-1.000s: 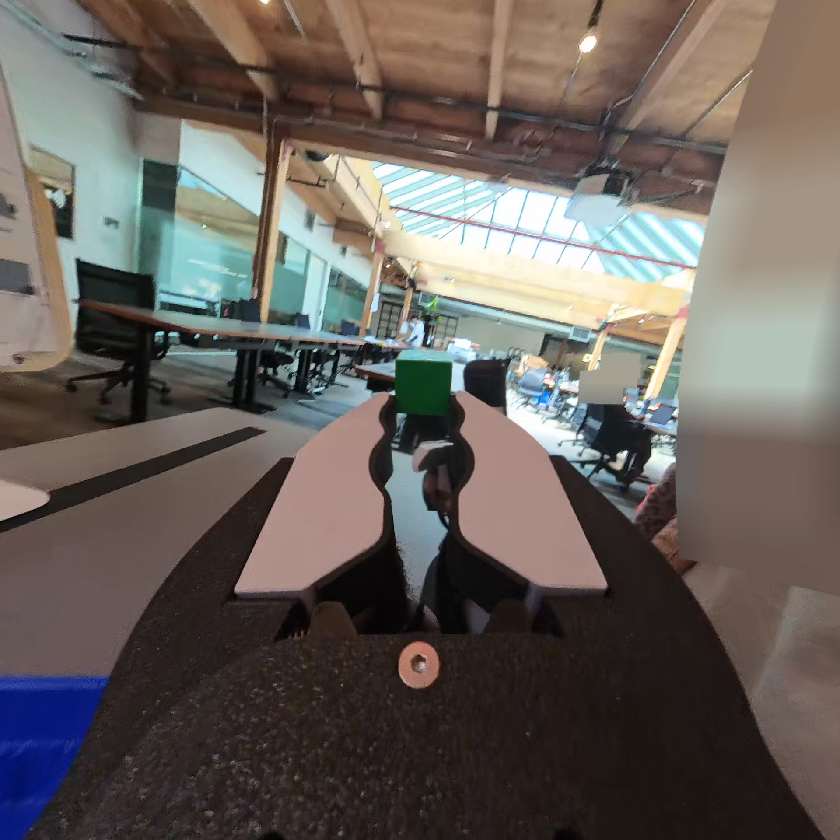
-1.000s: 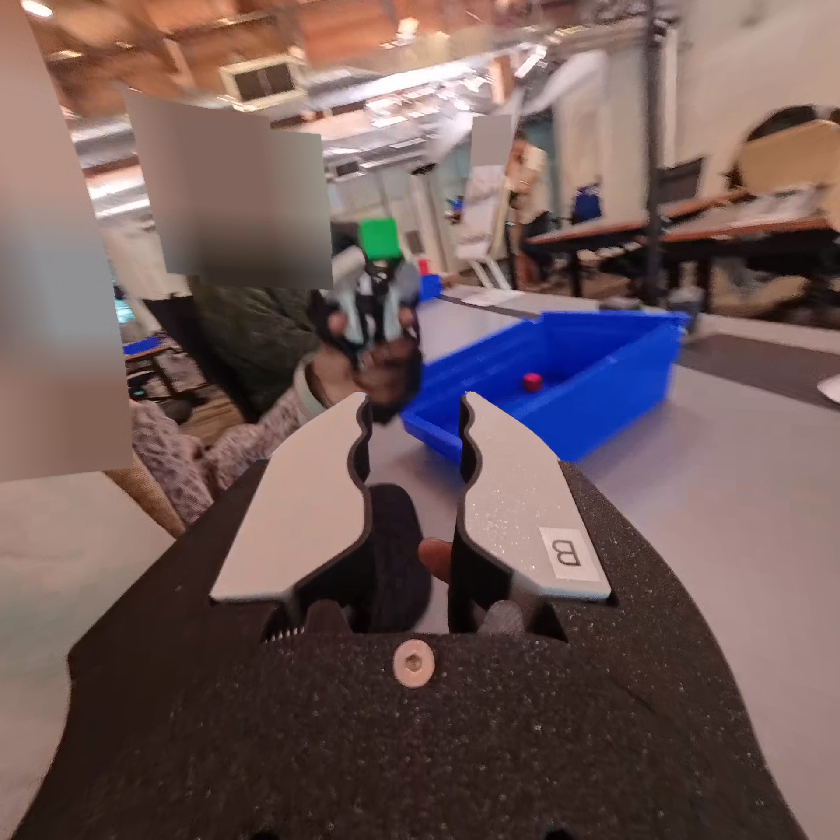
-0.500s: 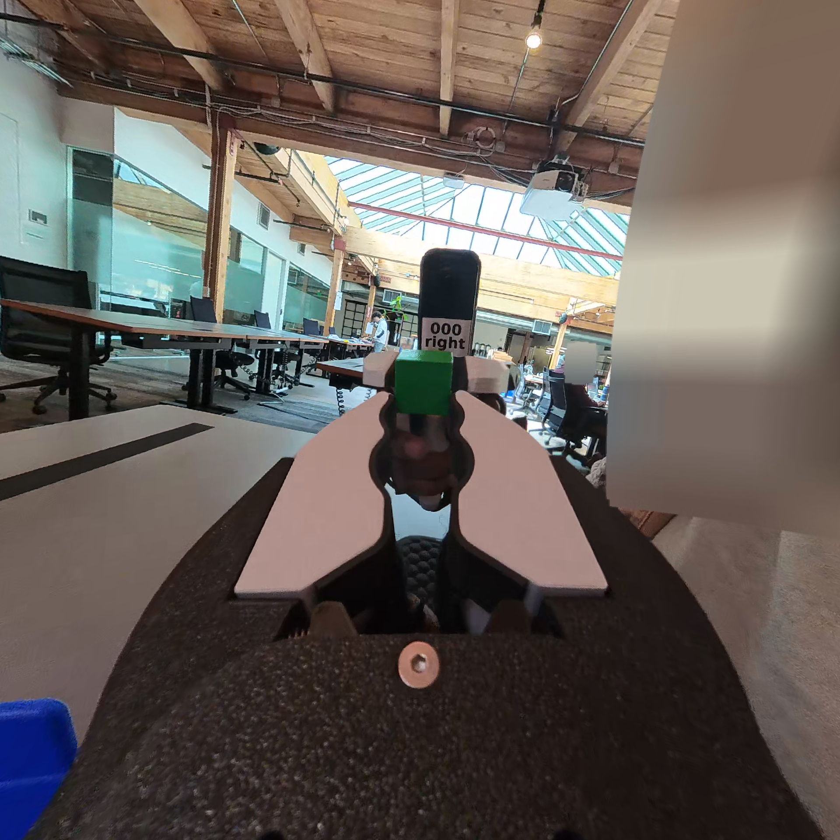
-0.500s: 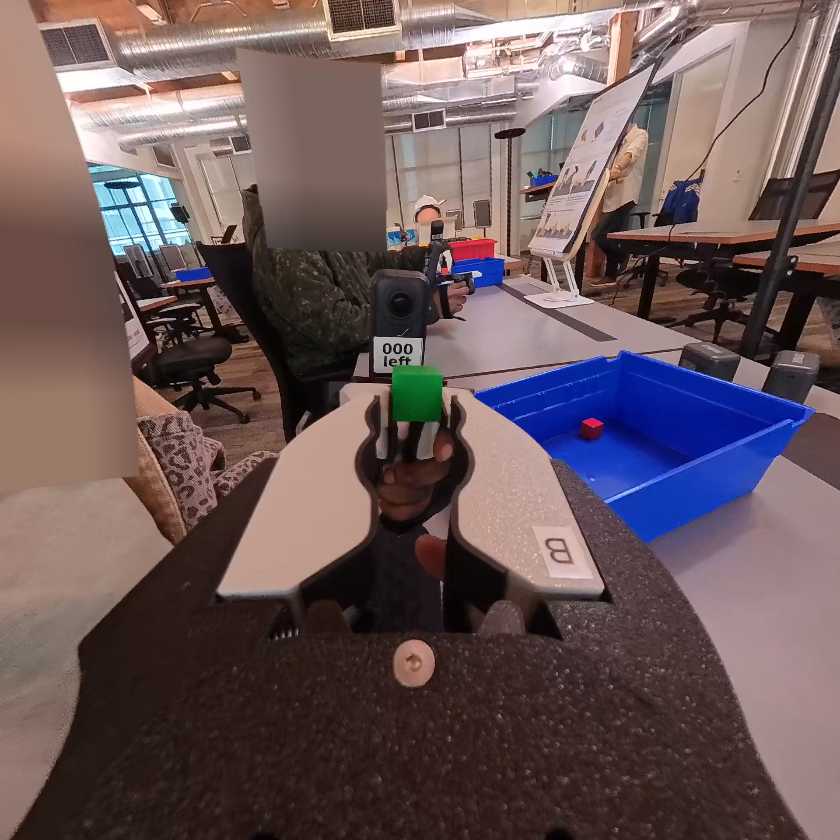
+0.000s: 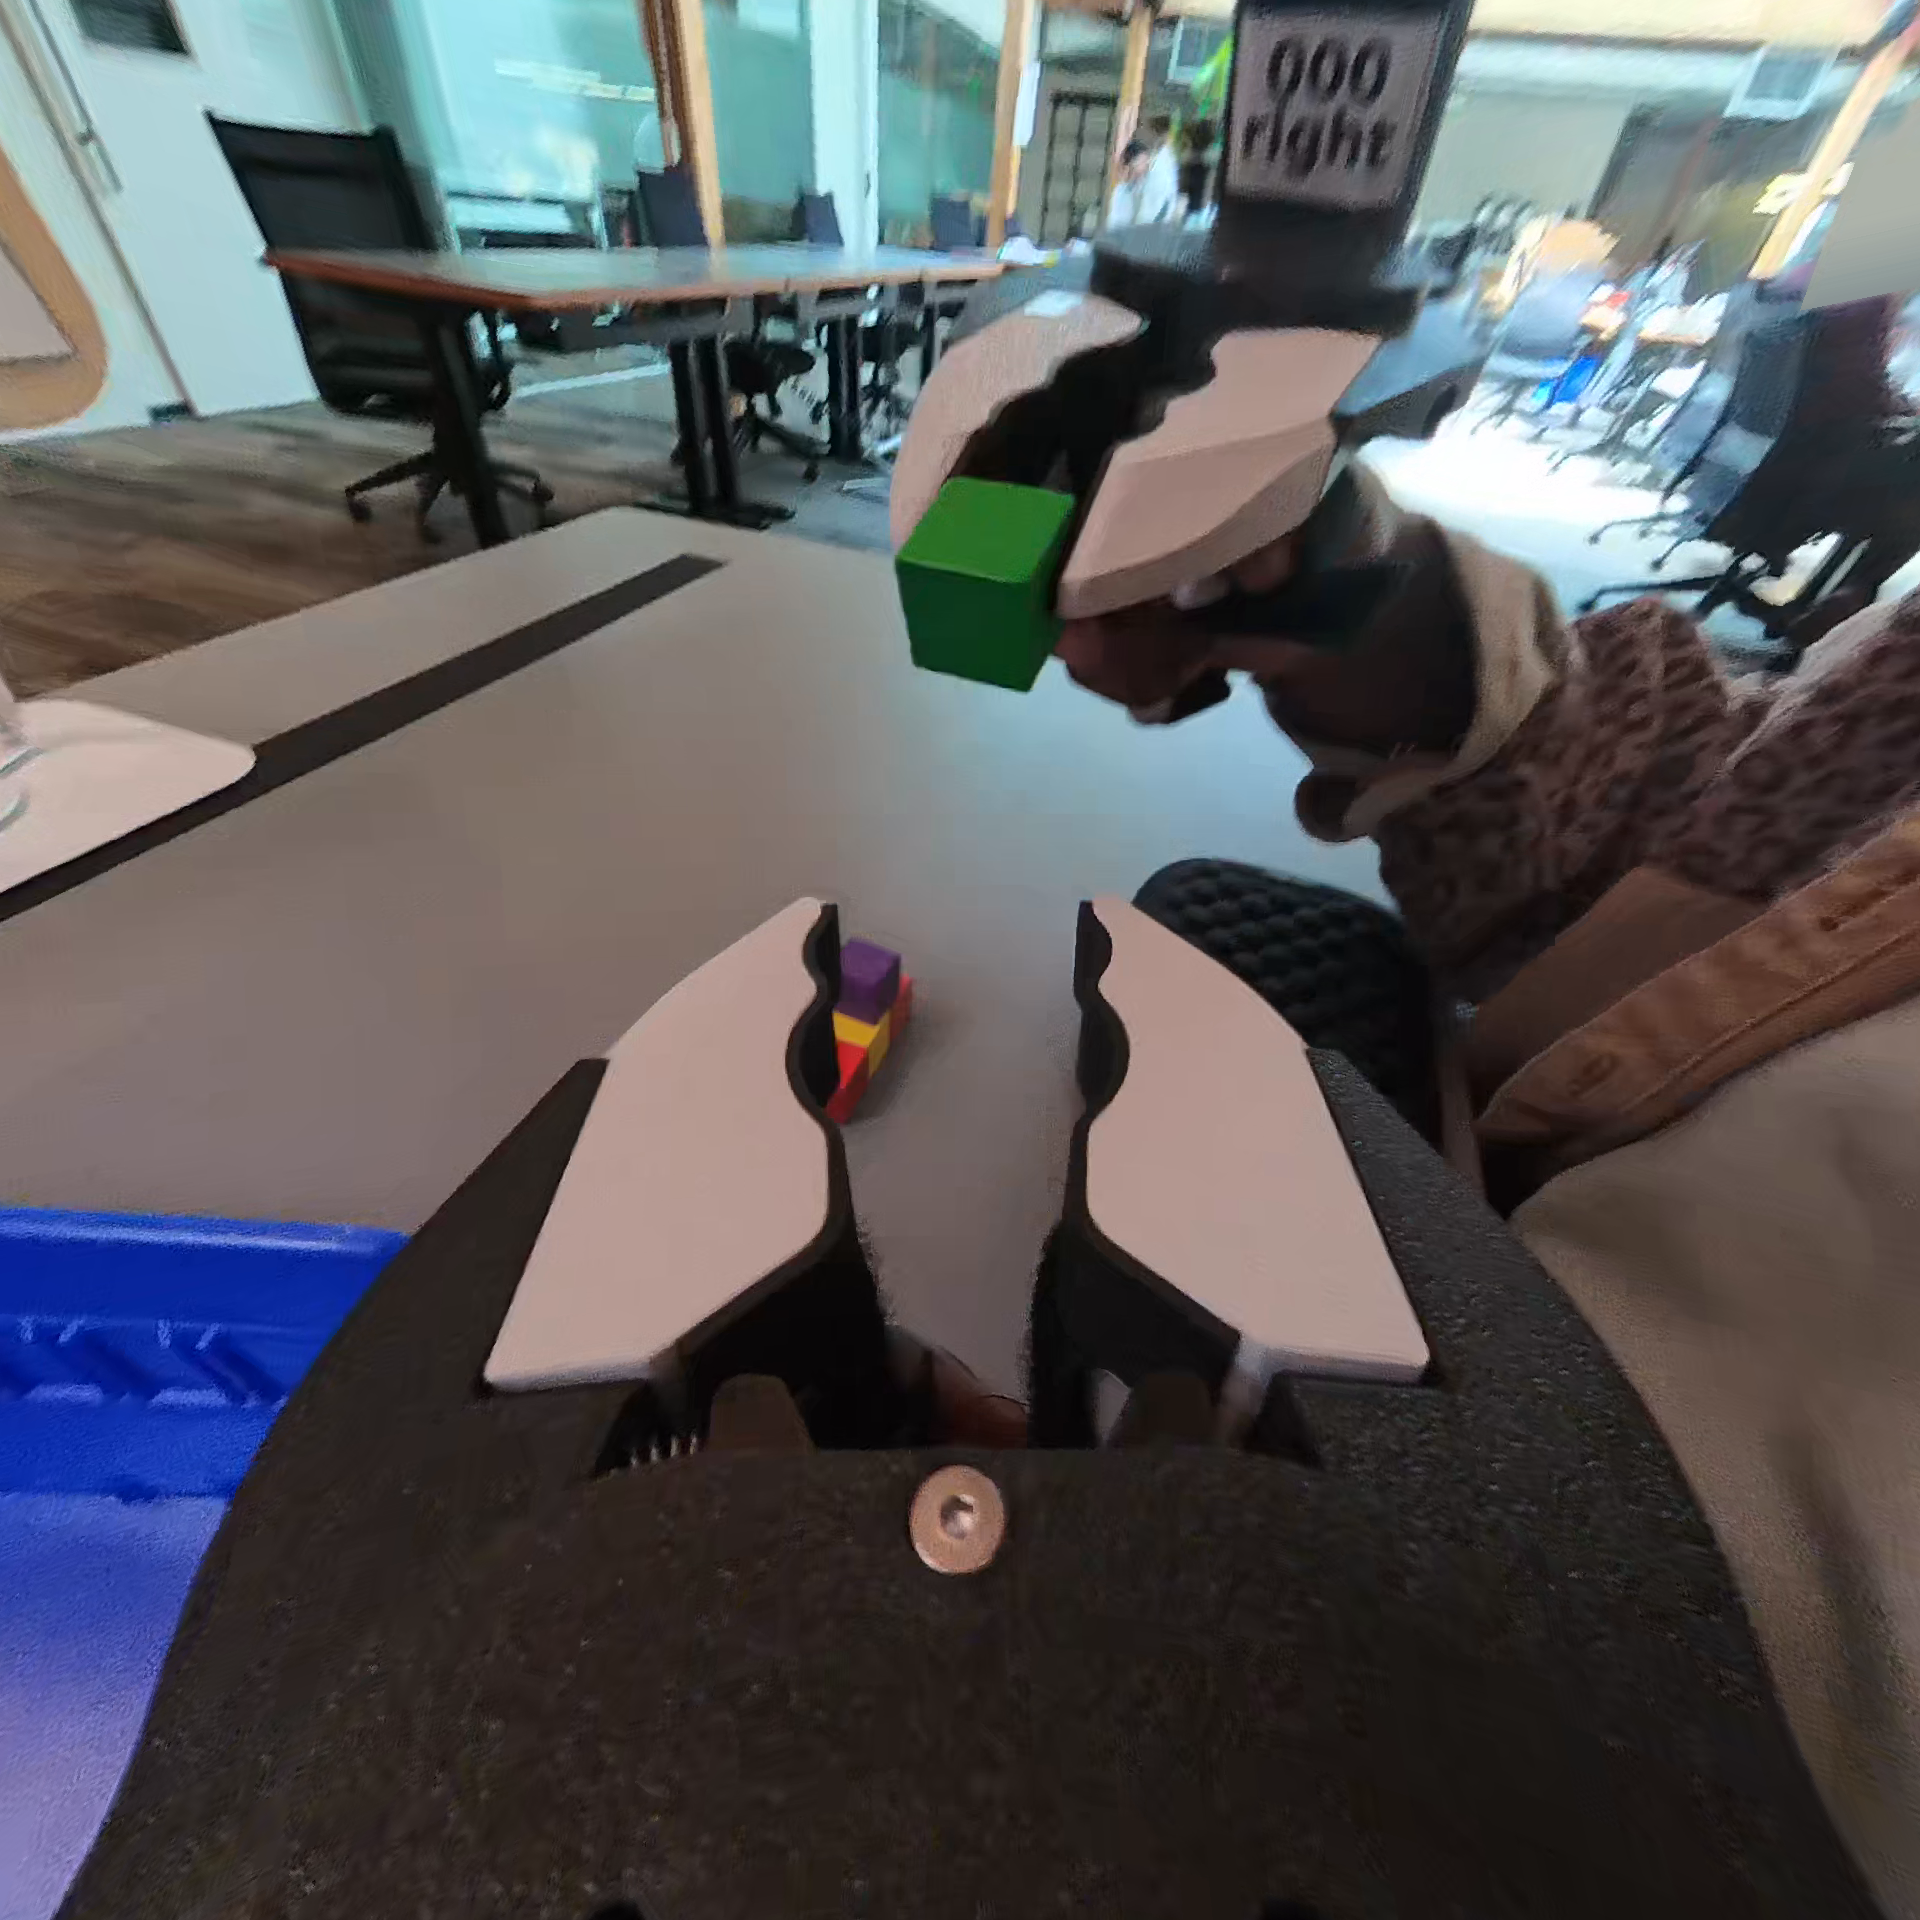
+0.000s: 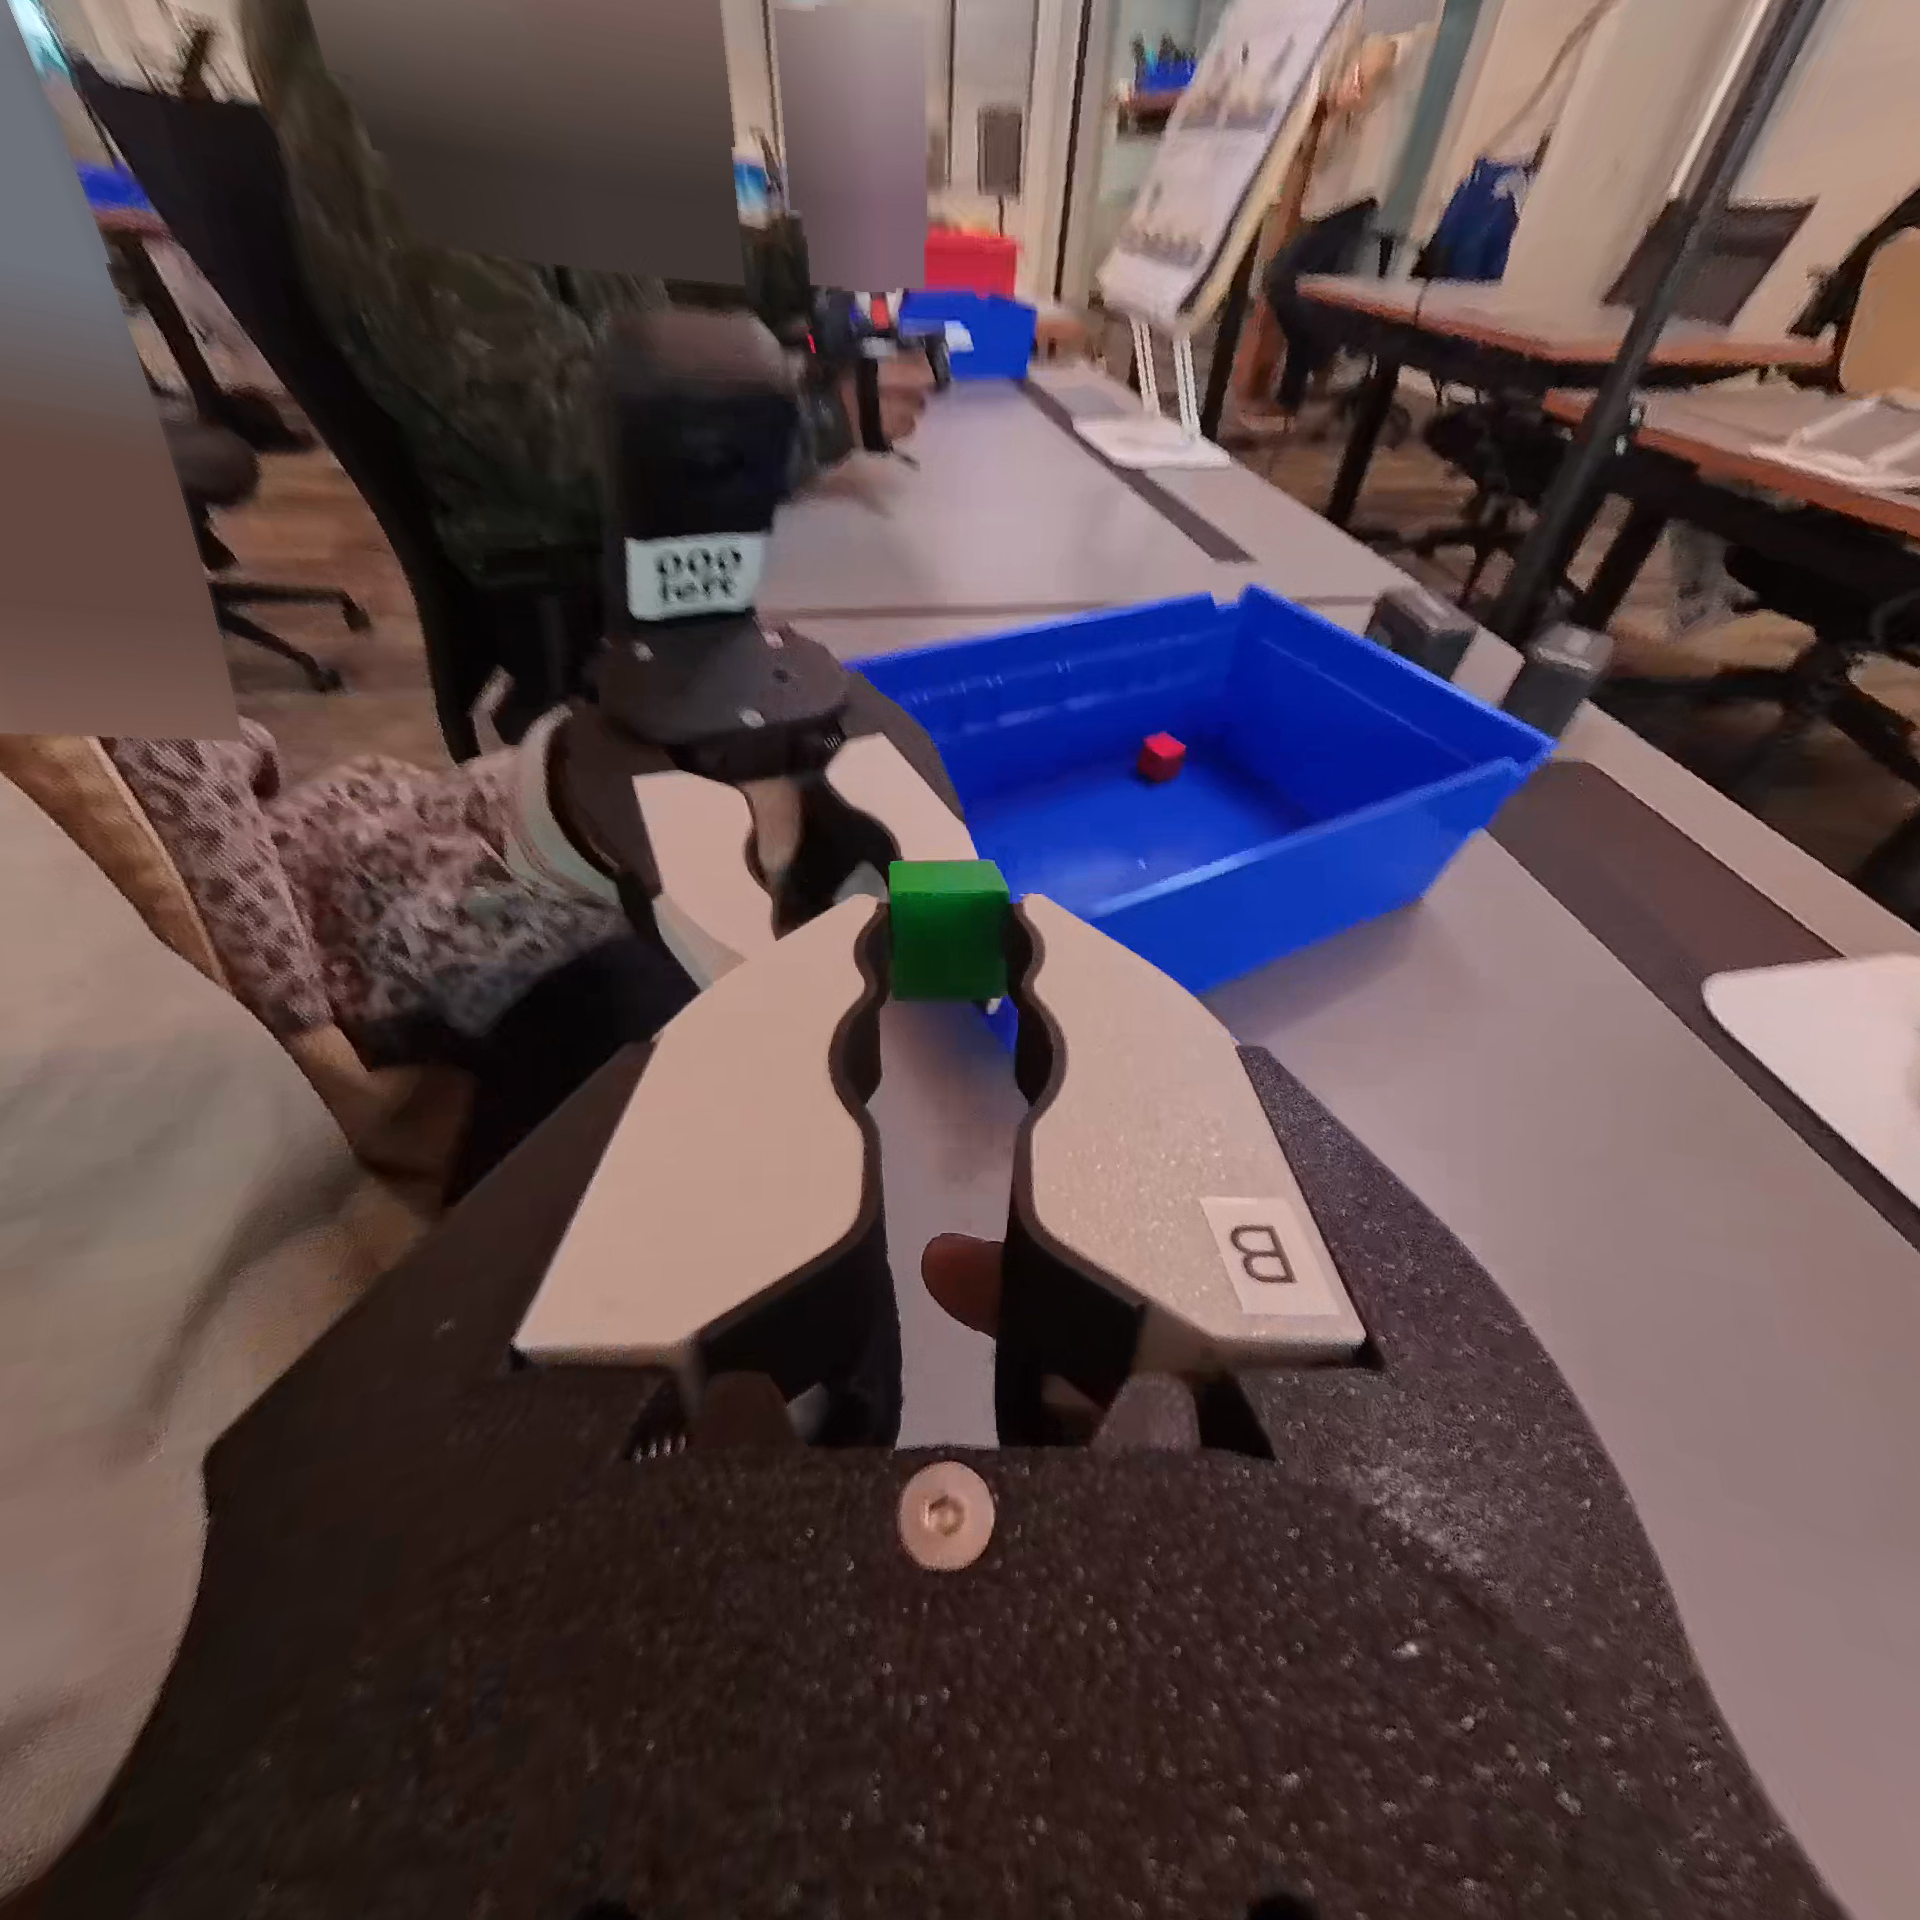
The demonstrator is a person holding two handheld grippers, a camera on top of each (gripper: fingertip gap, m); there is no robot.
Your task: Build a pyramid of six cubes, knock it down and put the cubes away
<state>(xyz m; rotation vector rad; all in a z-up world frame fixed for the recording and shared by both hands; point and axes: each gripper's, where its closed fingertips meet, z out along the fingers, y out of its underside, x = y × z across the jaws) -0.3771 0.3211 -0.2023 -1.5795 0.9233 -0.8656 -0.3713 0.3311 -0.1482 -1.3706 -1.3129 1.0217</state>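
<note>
The right gripper [image 6: 948, 935] has its fingers clamped on the green cube [image 6: 948, 931], held above the bench [image 5: 520, 831]; the cube stack [image 5: 871, 1023] lies below it (nearer the empty, spread left gripper [image 5: 951, 914]).

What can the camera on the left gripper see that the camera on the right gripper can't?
Only the left wrist view shows the little stack of cubes on the table, purple on top with yellow and red below. Only the right wrist view shows the inside of the blue bin, with a small red cube in it. Both show the green cube gripped by the right gripper, and the left gripper open and holding nothing.
</note>
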